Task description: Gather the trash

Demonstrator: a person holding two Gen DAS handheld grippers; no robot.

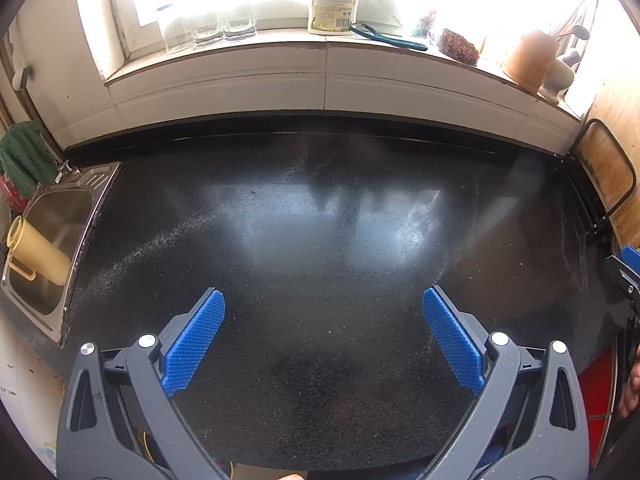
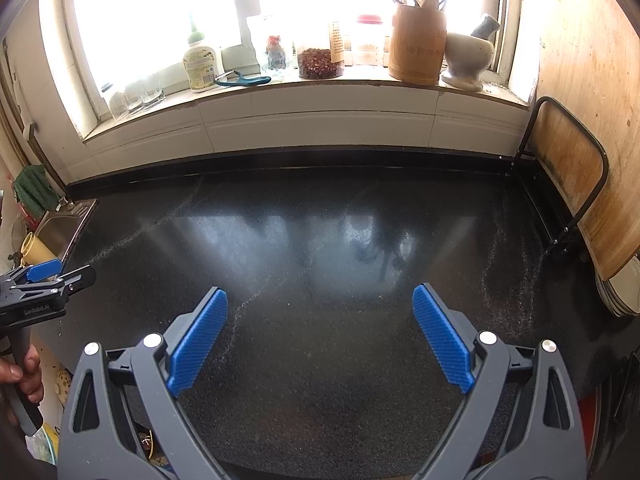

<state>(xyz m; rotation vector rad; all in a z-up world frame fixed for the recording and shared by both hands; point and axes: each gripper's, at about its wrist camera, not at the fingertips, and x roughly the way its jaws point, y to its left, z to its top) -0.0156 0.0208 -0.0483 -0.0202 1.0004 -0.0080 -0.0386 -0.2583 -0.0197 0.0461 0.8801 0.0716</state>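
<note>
Left blue-padded grey gripper (image 1: 323, 300) and right blue-padded grey gripper (image 2: 320, 298) both hovering wide apart, holding nothing, over speckled black stone countertop (image 1: 320, 208); trash showing in neither view, so direction, axis and nearer hand undeterminable.

My left gripper (image 1: 323, 334) hangs wide, matt grey plastic arms with bright steel rivets, its blue pads (image 1: 195, 342) rough with a fine knurled grid. Same on my right gripper (image 2: 320, 332). Under both, the speckled black stone countertop (image 1: 320, 380) looks polished, glossy where the window glare lies on it and grainy nearer me. Over to the left, the brushed stainless steel sink (image 1: 60, 216) gives a dull sheen, and a smooth pale yellow plastic jug (image 1: 38, 250) lies in it. On the sill, a clear glass tumbler (image 1: 206, 30), a turned wooden utensil pot (image 2: 418, 50) and a matt white stone mortar (image 2: 466, 58). A worn, stained wooden board (image 2: 568, 160) leans on the right.
</note>
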